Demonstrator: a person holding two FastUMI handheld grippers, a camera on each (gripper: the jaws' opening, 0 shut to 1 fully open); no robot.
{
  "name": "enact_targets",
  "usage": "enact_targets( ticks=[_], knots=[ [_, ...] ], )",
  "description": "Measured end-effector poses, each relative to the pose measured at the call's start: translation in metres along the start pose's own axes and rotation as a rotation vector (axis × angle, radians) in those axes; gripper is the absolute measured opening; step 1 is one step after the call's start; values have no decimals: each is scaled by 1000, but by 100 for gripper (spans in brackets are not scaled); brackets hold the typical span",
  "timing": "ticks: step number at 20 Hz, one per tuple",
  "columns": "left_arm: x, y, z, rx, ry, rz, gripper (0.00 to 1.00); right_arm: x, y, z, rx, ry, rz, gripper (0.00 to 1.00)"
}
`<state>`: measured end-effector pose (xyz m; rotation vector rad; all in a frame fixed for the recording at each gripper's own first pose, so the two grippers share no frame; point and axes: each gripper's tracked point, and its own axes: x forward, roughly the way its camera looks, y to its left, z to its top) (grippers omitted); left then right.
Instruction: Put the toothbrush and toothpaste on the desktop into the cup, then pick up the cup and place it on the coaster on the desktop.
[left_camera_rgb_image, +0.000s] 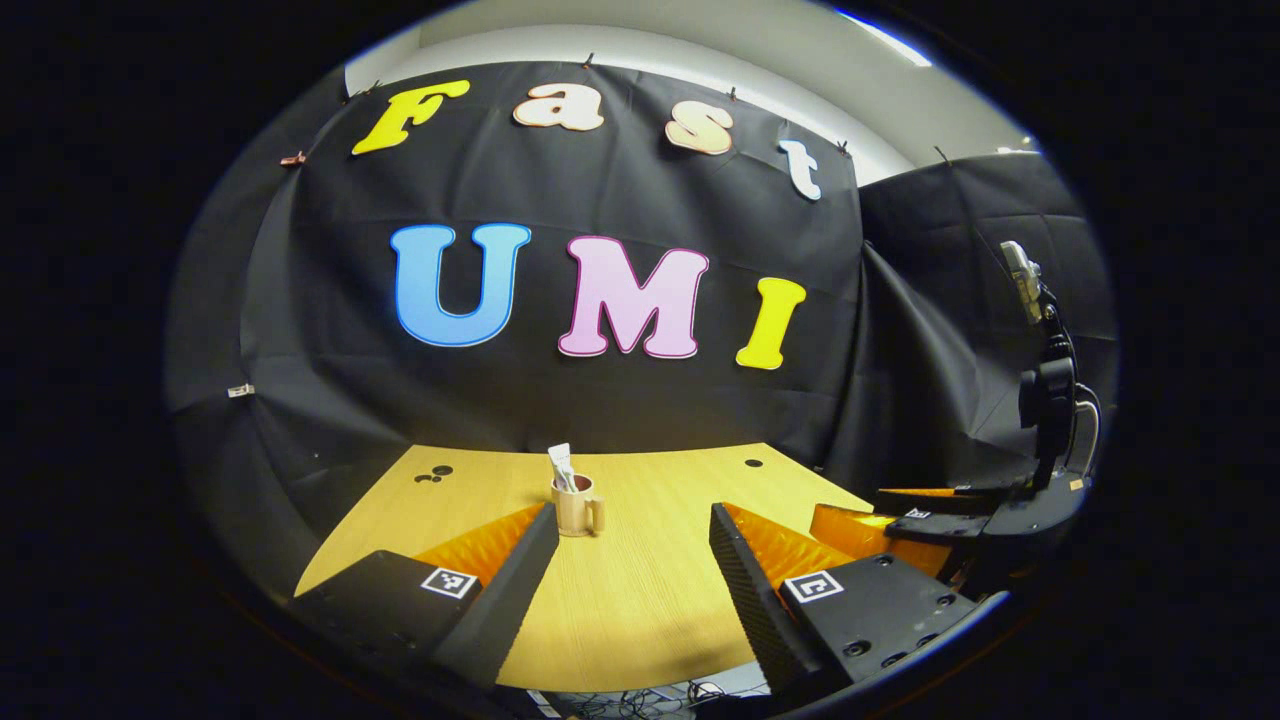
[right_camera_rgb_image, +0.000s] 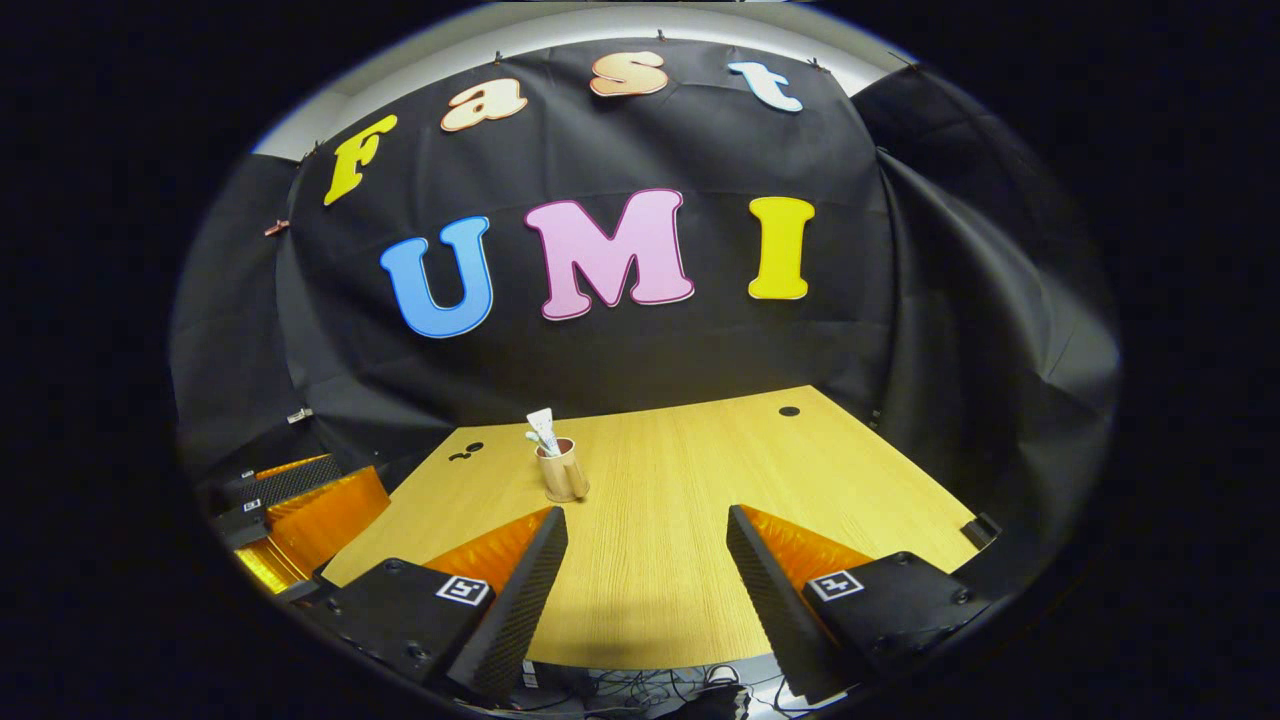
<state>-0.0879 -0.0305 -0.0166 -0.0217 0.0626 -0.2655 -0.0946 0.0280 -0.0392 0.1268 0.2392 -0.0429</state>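
Note:
A tan cup (left_camera_rgb_image: 577, 508) with a handle stands upright near the middle of the wooden desk (left_camera_rgb_image: 640, 600). A white toothpaste tube (left_camera_rgb_image: 560, 461) sticks out of it. In the right gripper view the cup (right_camera_rgb_image: 562, 472) holds the toothpaste (right_camera_rgb_image: 543, 424) and a toothbrush (right_camera_rgb_image: 533, 438) beside it. Whether a coaster lies under the cup I cannot tell. My left gripper (left_camera_rgb_image: 633, 512) is open and empty, just short of the cup. My right gripper (right_camera_rgb_image: 647, 514) is open and empty too, with the cup ahead to its left. Each gripper also appears at the other view's edge: right gripper (left_camera_rgb_image: 905, 508), left gripper (right_camera_rgb_image: 262, 500).
The desk has small dark holes at its back left (right_camera_rgb_image: 466, 452) and back right (right_camera_rgb_image: 789, 411). Black cloth closes in the back and sides. A dark stand with a device (left_camera_rgb_image: 1045, 380) rises at the right behind the right gripper. Cables hang below the desk's front edge.

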Motion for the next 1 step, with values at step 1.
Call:
enact_targets(
  ticks=[1],
  knots=[
    [1,2,0,-3,4,3,96,1,3,-2,-3,8,9,98]
  ],
)
